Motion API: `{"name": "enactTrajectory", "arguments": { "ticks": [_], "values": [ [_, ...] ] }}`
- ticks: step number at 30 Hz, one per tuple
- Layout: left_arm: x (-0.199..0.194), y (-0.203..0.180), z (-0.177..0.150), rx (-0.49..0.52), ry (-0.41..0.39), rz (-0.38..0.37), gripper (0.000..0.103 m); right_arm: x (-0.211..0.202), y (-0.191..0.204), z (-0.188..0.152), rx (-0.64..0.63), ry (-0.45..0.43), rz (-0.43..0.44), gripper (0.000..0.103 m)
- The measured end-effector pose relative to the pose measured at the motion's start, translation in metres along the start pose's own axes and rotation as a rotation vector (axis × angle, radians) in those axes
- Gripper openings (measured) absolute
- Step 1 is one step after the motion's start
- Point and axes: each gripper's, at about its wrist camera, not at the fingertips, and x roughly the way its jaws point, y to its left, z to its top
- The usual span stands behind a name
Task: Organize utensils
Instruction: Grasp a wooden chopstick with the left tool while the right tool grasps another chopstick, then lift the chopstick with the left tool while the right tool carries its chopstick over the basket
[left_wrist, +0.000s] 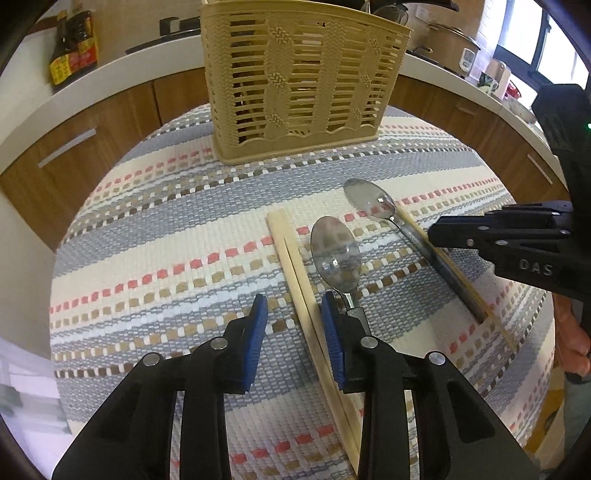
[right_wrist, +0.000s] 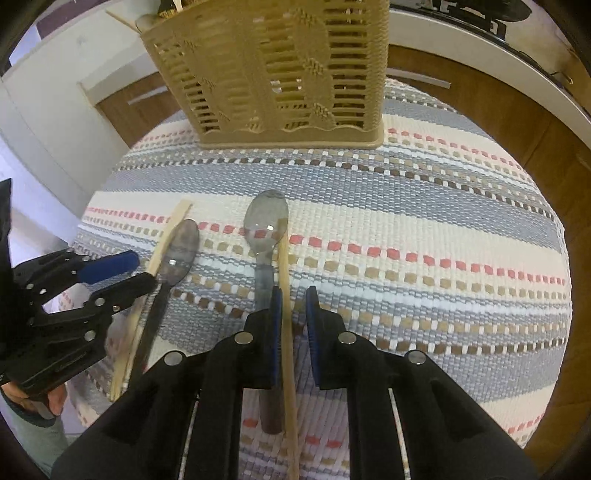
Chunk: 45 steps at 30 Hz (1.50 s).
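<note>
A beige slotted utensil basket (left_wrist: 299, 77) stands at the far side of the striped mat; it also shows in the right wrist view (right_wrist: 273, 66). Two metal spoons and wooden chopsticks lie on the mat. My left gripper (left_wrist: 293, 325) is open low over the mat, with the chopstick pair (left_wrist: 299, 277) between its jaws and the near spoon (left_wrist: 336, 254) by its right finger. My right gripper (right_wrist: 293, 314) is open, with a single chopstick (right_wrist: 286, 314) between its jaws and the other spoon (right_wrist: 266, 225) by its left finger. It also shows in the left wrist view (left_wrist: 436, 232).
The striped woven mat (left_wrist: 166, 229) covers a round table. Wooden cabinets and a white counter curve behind it. Sauce bottles (left_wrist: 72, 48) stand at the far left of the counter, pots and jars (left_wrist: 454, 40) at the far right.
</note>
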Motion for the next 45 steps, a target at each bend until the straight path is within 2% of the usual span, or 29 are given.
{"name": "enactTrajectory", "arguments": {
  "ticks": [7,11,14,17,19,21,23,24,28,30,34,38,44,45],
  "values": [
    [0.004,-0.007,0.005,0.034,0.013,0.035,0.030,0.012,0.011,0.010,-0.044,0.047,-0.013,0.011],
    [0.007,-0.013,0.010,0.083,0.051,0.066,0.031,0.019,0.026,0.022,-0.122,0.135,-0.064,0.011],
    [0.010,-0.011,0.017,0.098,0.090,0.047,0.031,0.024,0.032,0.030,-0.170,0.224,-0.078,0.011],
    [0.012,-0.008,0.023,0.115,0.132,0.022,0.031,0.027,0.038,0.032,-0.206,0.277,-0.094,0.010],
    [0.014,-0.010,0.026,0.135,0.152,0.026,0.030,0.027,0.040,0.031,-0.209,0.281,-0.100,0.004],
    [0.014,-0.011,0.028,0.142,0.161,0.036,0.029,0.027,0.040,0.028,-0.197,0.269,-0.095,0.004],
    [0.015,-0.014,0.028,0.146,0.159,0.048,0.023,0.023,0.041,0.022,-0.183,0.252,-0.091,0.004],
    [0.014,-0.015,0.027,0.147,0.153,0.071,0.015,0.022,0.039,0.020,-0.177,0.242,-0.092,0.004],
    [0.011,-0.015,0.023,0.116,0.132,0.076,0.011,0.009,0.033,0.016,-0.150,0.190,-0.080,0.004],
    [0.004,-0.011,0.022,0.084,0.101,0.073,0.011,-0.004,0.029,0.014,-0.145,0.153,-0.064,0.004],
    [-0.031,-0.001,0.027,0.024,-0.013,0.065,0.010,-0.039,0.030,0.018,-0.148,0.037,-0.036,0.004],
    [-0.086,0.000,0.038,0.012,-0.191,0.030,0.010,-0.085,0.029,0.026,-0.150,-0.114,-0.019,0.004],
    [-0.166,0.005,0.075,-0.040,-0.498,-0.016,0.010,-0.157,0.026,0.055,-0.109,-0.380,0.010,0.004],
    [-0.173,0.004,0.079,-0.041,-0.529,-0.015,0.010,-0.166,0.024,0.059,-0.104,-0.411,0.013,0.004]
  ]
}}
